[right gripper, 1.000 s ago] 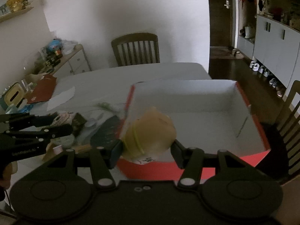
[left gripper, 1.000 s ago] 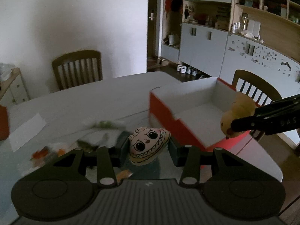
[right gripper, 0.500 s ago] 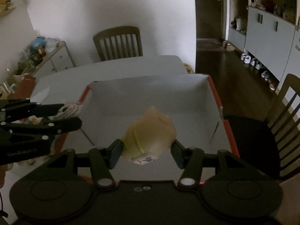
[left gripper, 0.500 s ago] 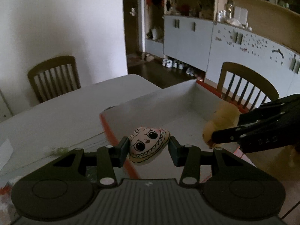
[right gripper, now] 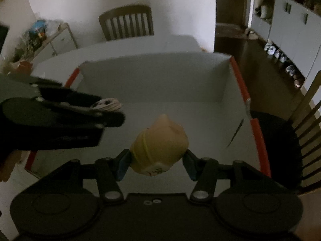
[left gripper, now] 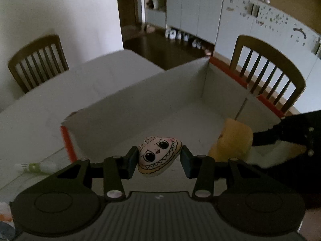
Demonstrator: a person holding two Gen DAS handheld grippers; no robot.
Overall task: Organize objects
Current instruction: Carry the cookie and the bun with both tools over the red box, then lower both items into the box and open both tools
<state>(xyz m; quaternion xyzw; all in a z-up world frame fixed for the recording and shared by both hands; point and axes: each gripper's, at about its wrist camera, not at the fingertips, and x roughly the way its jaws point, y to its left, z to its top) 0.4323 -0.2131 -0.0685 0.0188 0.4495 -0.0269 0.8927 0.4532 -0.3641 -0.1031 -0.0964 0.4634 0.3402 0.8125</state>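
My left gripper (left gripper: 159,158) is shut on a flat cream toy with a drawn big-eyed face (left gripper: 159,155). It hangs over the near left part of a large red box with a white inside (left gripper: 144,108). In the right wrist view my right gripper (right gripper: 155,160) is shut on a soft yellow plush toy (right gripper: 159,150), held over the middle of the same box (right gripper: 160,84). The left gripper (right gripper: 112,110) shows there at the left with the face toy (right gripper: 107,104). The yellow toy (left gripper: 232,142) and the right gripper's fingers (left gripper: 266,138) appear at the right of the left wrist view.
The box stands on a white table (left gripper: 60,96). A small white and green bottle (left gripper: 36,166) lies left of the box. Wooden chairs stand at the far side (right gripper: 126,23) and right of the box (left gripper: 266,74). Cabinets line the right wall.
Both grippers have moved with their toys from beside the box to over its inside and have sunk lower. The left one came in from the clutter at the left.
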